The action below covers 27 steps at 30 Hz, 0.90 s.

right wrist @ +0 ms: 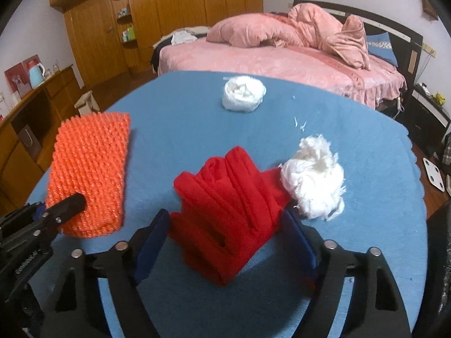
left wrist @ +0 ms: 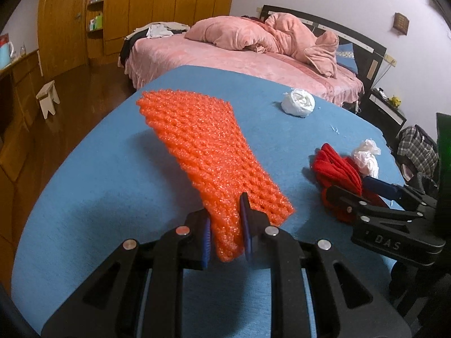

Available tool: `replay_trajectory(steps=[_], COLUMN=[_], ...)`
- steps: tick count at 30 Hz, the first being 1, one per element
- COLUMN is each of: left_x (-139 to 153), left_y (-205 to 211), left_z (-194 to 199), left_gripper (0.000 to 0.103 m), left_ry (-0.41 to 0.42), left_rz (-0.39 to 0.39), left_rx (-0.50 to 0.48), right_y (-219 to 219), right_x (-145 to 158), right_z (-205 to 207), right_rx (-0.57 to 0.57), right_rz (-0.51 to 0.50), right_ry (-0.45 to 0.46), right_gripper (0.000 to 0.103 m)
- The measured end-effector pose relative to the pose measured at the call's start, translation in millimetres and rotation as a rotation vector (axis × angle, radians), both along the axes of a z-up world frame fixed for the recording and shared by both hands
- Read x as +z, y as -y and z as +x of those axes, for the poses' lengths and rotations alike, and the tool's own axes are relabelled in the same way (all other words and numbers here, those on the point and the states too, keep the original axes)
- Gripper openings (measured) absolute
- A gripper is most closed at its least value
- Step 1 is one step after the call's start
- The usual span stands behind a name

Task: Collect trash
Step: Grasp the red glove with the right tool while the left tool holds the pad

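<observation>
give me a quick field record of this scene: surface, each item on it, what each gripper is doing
surface: blue tablecloth
left gripper: shut on orange foam net, held by its near end
right gripper: open, fingers on either side of red cloth, not clearly pressing it
red cloth: bunched, lying on the tablecloth
white wad: touching the red cloth's right side
white roll: farther back, apart from the rest
background: pink bed, wooden wardrobe

orange foam net (left wrist: 203, 155): lifted, tilted | red cloth (right wrist: 228, 211): bunched on table | white wads (right wrist: 313, 177): beside it
</observation>
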<state>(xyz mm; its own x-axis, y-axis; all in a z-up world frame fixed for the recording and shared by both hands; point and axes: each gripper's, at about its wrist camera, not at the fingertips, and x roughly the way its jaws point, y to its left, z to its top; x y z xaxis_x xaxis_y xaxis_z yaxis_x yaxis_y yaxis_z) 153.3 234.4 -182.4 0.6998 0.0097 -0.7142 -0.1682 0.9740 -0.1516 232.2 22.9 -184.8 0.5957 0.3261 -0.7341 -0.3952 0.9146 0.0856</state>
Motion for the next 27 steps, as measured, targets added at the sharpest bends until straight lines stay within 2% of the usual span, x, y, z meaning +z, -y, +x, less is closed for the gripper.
replay_trajectory(steps=[2,4,5,7,9,18,27], left_x=[-1.1,-1.7,-1.9,-2.0,-1.8,9.0,27.9], left_y=[-0.4,-0.5,-0.5,-0.4,-0.2,8.1,37.3], left_z=[1.1,2.1,1.7,1.5,1.6,-5.7,-15.1], left_gripper=[0.017,0.017,0.017,0.017,0.017,0.017,0.017], left_ry=[-0.006,-0.011,-0.012,-0.012,-0.011,0.031,0.075], left_rz=[-0.003,-0.004,-0.004,-0.003,-0.001,0.016,0.006], left_rx=[0.001,0.001,0.002,0.001,0.002,-0.016,-0.076], right_y=[-1.0,-2.5,-2.6,-2.6,-0.8,13.7,48.6], right_x=[-0.6,-1.1,-1.5,-0.7,1.3,19.6,43.5], right_z=[-1.2,-2.9,-4.6,-6.2,-9.6,-28.5,-49.9], right_rx=[0.009,0.023,0.026,0.041,0.055,0.061,0.028], right_rz=[0.001,0.001,0.001,0.011,0.03,0.079,0.134], right_ry=[-0.004,-0.009,-0.009,-0.014,-0.022,-0.002,0.04], right_gripper=[0.064,0.044,0.042,0.026,0.02,0.019,0.019])
